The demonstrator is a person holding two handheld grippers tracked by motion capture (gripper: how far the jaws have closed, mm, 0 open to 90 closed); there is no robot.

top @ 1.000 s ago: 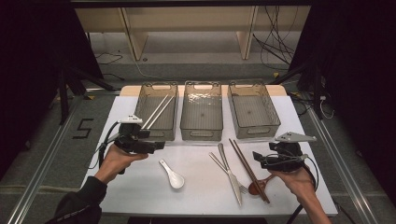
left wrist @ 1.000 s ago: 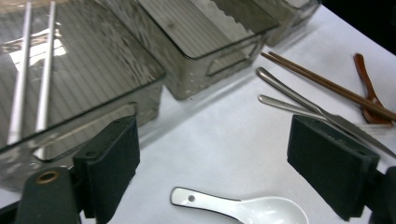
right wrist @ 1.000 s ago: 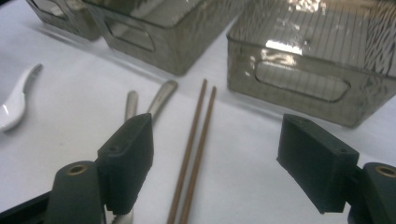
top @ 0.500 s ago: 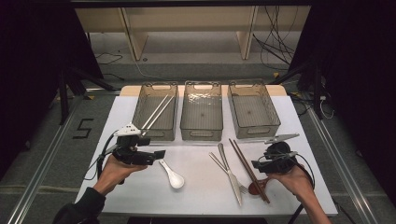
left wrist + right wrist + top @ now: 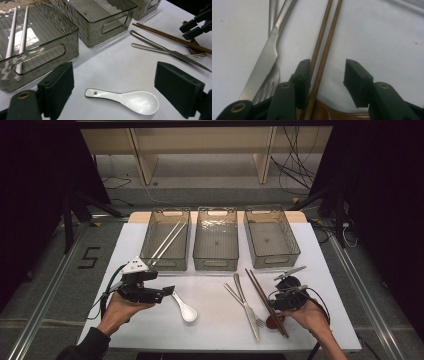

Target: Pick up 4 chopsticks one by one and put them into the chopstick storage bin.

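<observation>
Near the table's (image 5: 320, 250) front right corner, two slim brown wooden chopsticks (image 5: 265, 301) lie side by side over a glossy reddish-brown rest (image 5: 272, 322), beside a steel knife (image 5: 246, 304) and fork (image 5: 241, 305). The right gripper (image 5: 326, 75) sits low over them, its matte black jaws just closing, half spread with the sticks between, not yet pinched. The left gripper (image 5: 113, 87) stands wide apart above a smooth white ceramic spoon (image 5: 127, 100).
</observation>
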